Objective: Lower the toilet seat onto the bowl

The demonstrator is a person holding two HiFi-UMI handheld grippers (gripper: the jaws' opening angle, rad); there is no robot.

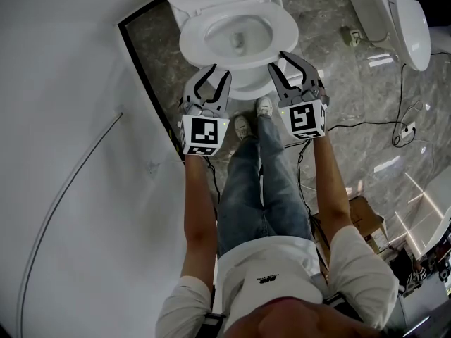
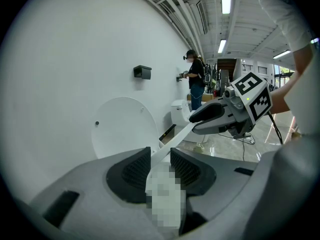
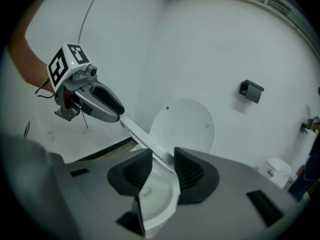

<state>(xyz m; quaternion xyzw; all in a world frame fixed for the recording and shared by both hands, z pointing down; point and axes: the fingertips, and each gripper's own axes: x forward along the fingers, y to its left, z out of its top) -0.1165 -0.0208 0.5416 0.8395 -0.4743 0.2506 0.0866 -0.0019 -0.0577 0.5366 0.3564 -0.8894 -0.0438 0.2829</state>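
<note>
We held the toilet seat (image 1: 192, 41) just above the bowl (image 1: 246, 84), the fingers of the left gripper (image 1: 220, 70) and right gripper (image 1: 285, 65) each pinching its front rim, and judged that a slipping grip would let it slam down.

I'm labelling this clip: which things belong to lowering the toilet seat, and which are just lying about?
Job: toilet seat, bowl, left hand-held gripper, right hand-held gripper, both clamped on the seat's front edge.
Lying about: floor cables, cardboard box, second toilet.
</note>
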